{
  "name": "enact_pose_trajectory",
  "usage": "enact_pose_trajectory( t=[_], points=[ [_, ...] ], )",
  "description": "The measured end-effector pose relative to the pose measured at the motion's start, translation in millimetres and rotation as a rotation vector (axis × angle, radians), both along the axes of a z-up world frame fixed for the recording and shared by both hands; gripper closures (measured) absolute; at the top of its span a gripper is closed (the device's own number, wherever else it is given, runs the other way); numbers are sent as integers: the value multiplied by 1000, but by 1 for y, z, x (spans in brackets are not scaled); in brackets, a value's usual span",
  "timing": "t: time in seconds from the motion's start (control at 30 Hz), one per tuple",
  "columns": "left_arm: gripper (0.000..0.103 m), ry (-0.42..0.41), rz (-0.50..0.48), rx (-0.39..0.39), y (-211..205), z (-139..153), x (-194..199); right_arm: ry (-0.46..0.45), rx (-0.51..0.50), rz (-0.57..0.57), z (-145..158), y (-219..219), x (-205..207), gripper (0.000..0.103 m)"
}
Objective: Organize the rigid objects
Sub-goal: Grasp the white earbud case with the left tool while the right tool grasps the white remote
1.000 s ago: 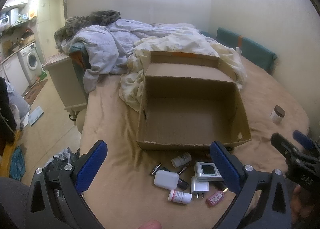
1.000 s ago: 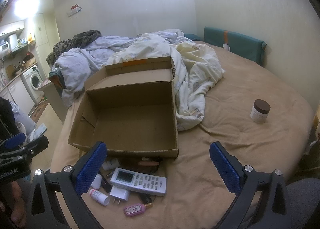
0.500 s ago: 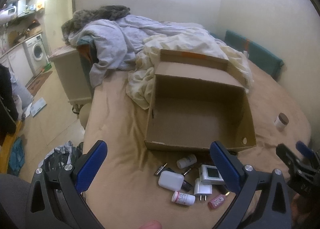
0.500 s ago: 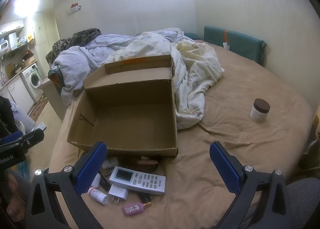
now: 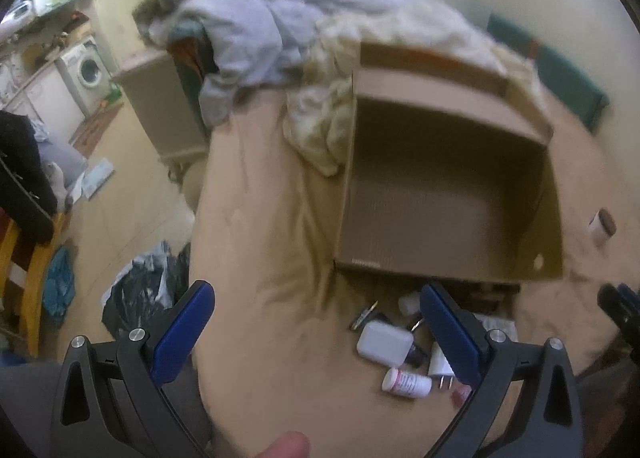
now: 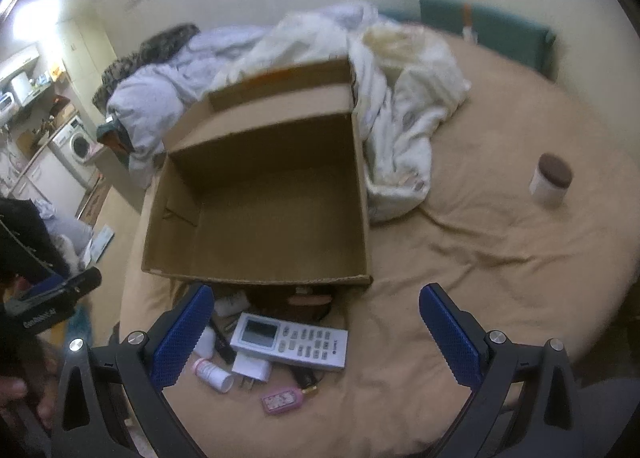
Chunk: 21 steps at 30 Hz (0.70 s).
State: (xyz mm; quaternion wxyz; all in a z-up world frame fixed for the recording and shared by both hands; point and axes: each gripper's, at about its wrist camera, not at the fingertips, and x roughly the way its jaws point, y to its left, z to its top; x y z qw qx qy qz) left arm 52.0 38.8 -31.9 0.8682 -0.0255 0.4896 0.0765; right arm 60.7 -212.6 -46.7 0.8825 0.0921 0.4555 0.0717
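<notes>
Blue-padded left gripper (image 5: 316,322): jaws spread wide, nothing between them, held above the near edge of the tan bed sheet (image 5: 272,258).
Blue-padded right gripper (image 6: 316,322): jaws equally wide and empty, over the sheet just right of the small items.
Small items: a white remote control (image 6: 290,340), a white charger plug (image 6: 251,368), a white pill bottle (image 6: 212,372) and a pink flat bottle (image 6: 282,400) lie in a loose cluster just ahead of the right gripper's left finger; in the left view a white rounded case (image 5: 384,343) sits beside that gripper's right finger.
Cardboard box (image 6: 260,194): open and empty, just beyond the cluster, its near wall almost touching the items.
Open room: bare sheet stretches right of the box; the bed's left edge drops to the floor, where a black bag (image 5: 140,290) lies.
Far things: rumpled bedding (image 6: 392,98) presses against the box's back and right side; a brown-lidded jar (image 6: 550,178) stands alone, well apart to the right.
Change: the left view has swung leftward and blurred, showing more floor than half a second ago; the right view sits slightly higher over the box.
</notes>
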Motion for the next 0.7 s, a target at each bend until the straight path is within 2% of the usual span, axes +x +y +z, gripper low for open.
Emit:
enact_pose_trajectory(
  t=[0.17,0.27,0.4,0.43,0.47,0.6,0.7],
  points=[
    [1,164,-3,-51,3,-33,24,149,47,34,-25,2,28,0],
    [1,294,6,-117,4,-62,34,227,75,43,-44,1,40,0],
    [1,466,-89,-128,-11,-106,45,320,119,48,-73,-1,49,0],
    [4,512,-128,-139,-16,-117,47,340,133,54,-79,-2,50,0],
    [13,546,-159,-142,-21,-127,47,363,148,62,-87,-2,51,0],
    [15,568,-226,-104,-36,-144,47,456,212,66,-108,-4,52,0],
    [15,560,-248,-98,-43,-152,51,481,197,77,-113,-2,51,0]
  ],
)
